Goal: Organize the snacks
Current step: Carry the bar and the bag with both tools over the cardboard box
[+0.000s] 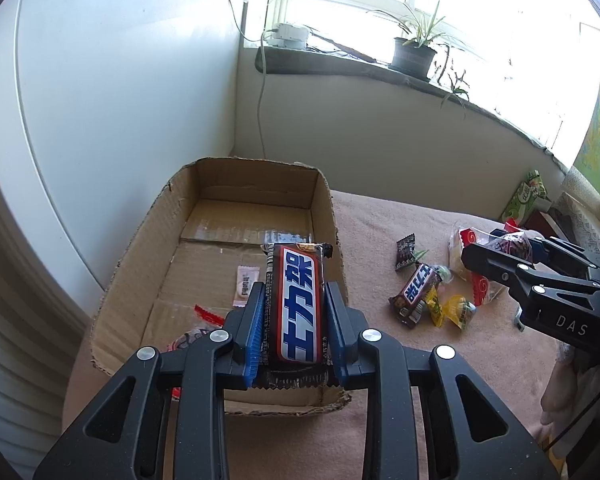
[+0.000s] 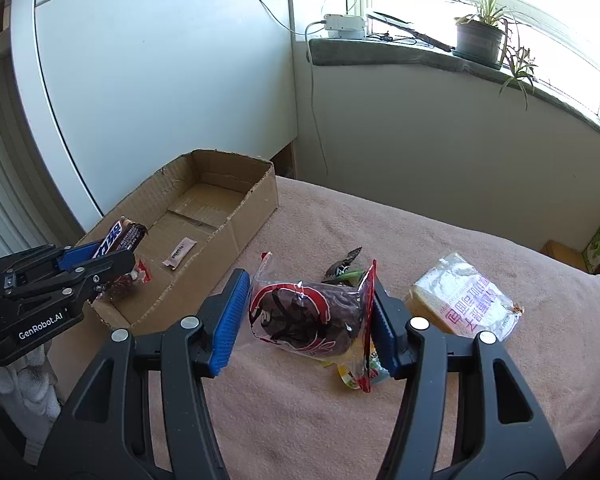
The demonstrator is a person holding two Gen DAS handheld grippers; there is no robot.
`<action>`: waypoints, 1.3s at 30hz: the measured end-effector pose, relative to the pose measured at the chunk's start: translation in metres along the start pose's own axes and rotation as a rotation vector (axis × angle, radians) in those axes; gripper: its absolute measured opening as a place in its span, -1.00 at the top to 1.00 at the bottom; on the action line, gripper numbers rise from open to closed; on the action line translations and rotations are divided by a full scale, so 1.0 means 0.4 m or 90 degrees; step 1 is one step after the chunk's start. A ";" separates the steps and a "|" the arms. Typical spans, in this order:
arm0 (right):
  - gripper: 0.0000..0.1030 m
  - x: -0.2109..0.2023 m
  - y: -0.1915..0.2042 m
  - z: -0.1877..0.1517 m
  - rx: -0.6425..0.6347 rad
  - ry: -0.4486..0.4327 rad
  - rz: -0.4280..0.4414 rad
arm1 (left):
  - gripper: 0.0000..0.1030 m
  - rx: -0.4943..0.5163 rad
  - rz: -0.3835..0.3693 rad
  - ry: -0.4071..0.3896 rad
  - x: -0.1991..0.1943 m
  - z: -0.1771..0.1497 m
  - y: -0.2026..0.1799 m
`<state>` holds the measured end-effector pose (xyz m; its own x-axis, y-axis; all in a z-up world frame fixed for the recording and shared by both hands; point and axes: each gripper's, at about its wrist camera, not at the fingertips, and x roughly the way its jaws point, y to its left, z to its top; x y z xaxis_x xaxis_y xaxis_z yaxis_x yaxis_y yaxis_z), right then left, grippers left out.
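The left gripper [image 1: 294, 312] is pinching a chocolate bar [image 1: 296, 304] between its blue pads [image 1: 254, 336], one pad pressing on each long side. The bar is running lengthwise along the fingers, its far end sticking out past the tips, and it is hanging over the near right part of the cardboard box [image 1: 140, 240]. A pink sachet [image 1: 243, 284] and a red-edged packet [image 1: 192, 334] are lying on the box floor.

The right gripper [image 2: 306, 320] is clamping a clear bag [image 2: 308, 320] of dark snack with red print, the pads pressing on its two sides; the bag is bulging between the fingers above the pink cloth [image 2: 380, 232], right of the box. A wrapped bread slice [image 2: 464, 304] is lying just right of the right finger. More sweets [image 1: 432, 296] are lying loose on the cloth.
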<state>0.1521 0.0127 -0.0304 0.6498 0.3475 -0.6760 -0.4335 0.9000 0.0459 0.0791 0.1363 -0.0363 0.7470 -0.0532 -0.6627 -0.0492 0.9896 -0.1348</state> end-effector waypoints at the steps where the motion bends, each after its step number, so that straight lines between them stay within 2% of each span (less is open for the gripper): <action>1: -0.15 0.007 0.011 0.009 -0.004 -0.001 0.006 | 0.48 -0.004 0.002 0.000 0.001 0.002 0.012; 18: -0.15 0.131 0.166 0.109 -0.048 0.008 0.086 | 0.48 -0.037 0.039 0.006 0.033 0.018 0.107; 28: -0.16 0.188 0.194 0.130 -0.055 0.023 0.109 | 0.48 -0.052 0.049 0.013 0.048 0.024 0.129; 39: -0.18 0.192 0.213 0.140 -0.066 0.018 0.117 | 0.47 -0.050 0.061 0.010 0.039 0.023 0.127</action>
<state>0.1999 0.1308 -0.0373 0.5364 0.4947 -0.6838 -0.6063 0.7895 0.0955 0.0942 0.1870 -0.0467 0.7258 0.0384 -0.6869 -0.1725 0.9767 -0.1277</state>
